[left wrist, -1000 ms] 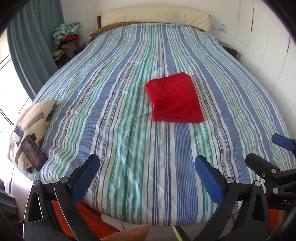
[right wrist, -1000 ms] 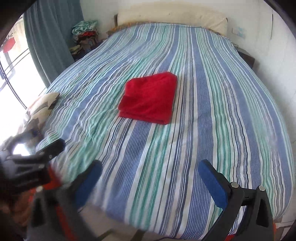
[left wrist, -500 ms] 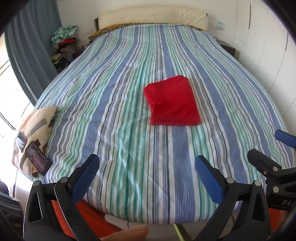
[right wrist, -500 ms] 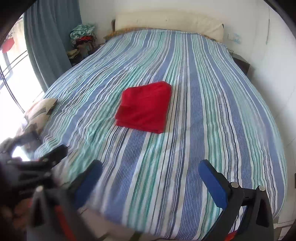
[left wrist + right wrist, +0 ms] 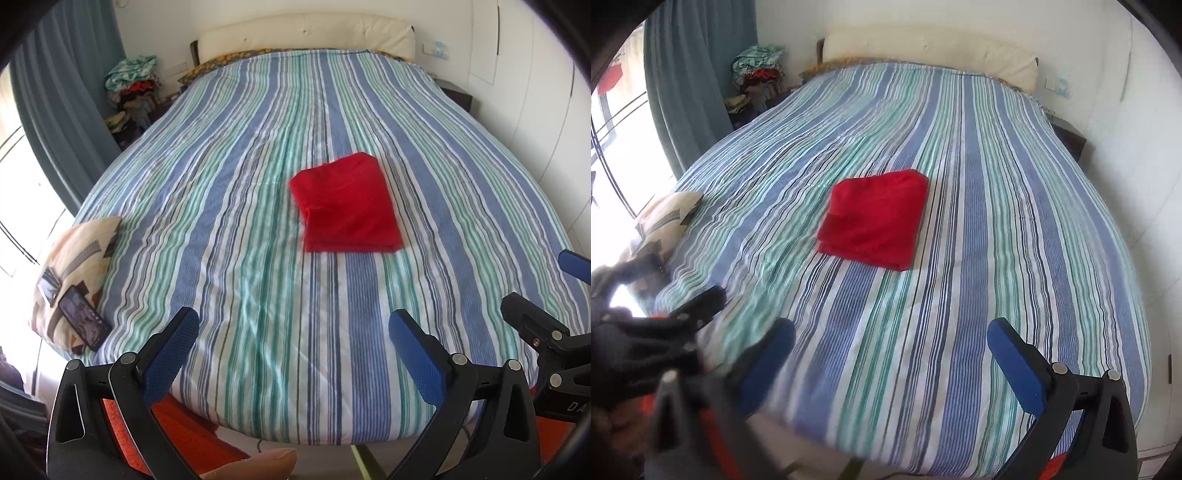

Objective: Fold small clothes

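A red garment [image 5: 347, 206] [image 5: 875, 219] lies folded into a flat rectangle near the middle of the striped bed [image 5: 236, 192] [image 5: 1015, 229]. My left gripper [image 5: 291, 334] hangs open over the foot edge of the bed, well short of the garment, with nothing between its blue pads. My right gripper [image 5: 892, 345] is open too, empty, and just as far back. The right gripper's black frame shows at the right edge of the left wrist view [image 5: 546, 339], and the left one at the left edge of the right wrist view [image 5: 657, 332].
A patterned cushion [image 5: 77, 269] [image 5: 666, 218] with a phone [image 5: 83, 319] on it sits at the bed's left front corner. A clothes pile [image 5: 133, 88] stands by the curtain, a dark nightstand [image 5: 456, 94] at the far right. White wall [image 5: 535, 92] runs along the right.
Both grippers have drawn back from the bed, so the folded red garment looks farther off and more of the bed shows. Both stay open and empty.
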`<state>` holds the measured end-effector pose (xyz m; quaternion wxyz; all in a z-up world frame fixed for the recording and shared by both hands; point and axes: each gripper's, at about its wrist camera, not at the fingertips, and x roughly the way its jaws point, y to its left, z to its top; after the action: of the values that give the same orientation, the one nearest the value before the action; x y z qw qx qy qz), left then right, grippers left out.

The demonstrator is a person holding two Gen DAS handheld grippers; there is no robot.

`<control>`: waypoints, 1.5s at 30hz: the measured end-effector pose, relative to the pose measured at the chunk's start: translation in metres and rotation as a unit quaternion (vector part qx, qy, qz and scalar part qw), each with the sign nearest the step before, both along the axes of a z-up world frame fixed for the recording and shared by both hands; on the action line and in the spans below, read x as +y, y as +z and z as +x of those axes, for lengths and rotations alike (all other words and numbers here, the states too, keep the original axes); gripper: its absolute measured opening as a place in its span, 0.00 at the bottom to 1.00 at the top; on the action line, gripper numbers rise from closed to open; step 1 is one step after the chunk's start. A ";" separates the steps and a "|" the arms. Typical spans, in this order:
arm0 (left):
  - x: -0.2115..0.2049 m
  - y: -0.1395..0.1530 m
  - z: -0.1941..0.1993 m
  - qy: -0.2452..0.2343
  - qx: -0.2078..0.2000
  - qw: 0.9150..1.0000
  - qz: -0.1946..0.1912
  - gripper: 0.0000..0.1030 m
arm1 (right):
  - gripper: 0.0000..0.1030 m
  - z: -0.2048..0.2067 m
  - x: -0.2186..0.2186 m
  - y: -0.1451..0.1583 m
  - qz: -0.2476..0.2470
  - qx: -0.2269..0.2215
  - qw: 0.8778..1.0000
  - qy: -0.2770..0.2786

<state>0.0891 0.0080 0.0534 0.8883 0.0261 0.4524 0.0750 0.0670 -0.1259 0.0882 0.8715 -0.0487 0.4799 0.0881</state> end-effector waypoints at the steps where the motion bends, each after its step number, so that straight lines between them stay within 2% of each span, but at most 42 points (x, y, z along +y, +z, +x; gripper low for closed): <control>1: 0.001 0.000 0.000 0.001 0.000 1.000 -0.002 1.00 | 0.99 0.000 0.000 0.001 -0.001 0.000 1.000 0.000; 45: -0.008 0.005 0.000 -0.005 0.001 1.000 0.004 0.99 | 0.99 0.000 -0.006 0.007 -0.038 -0.004 0.999 -0.023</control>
<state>0.0887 0.0002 0.0587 0.8882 0.0321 0.4525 0.0726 0.0670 -0.1323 0.0954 0.8730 -0.0708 0.4801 0.0496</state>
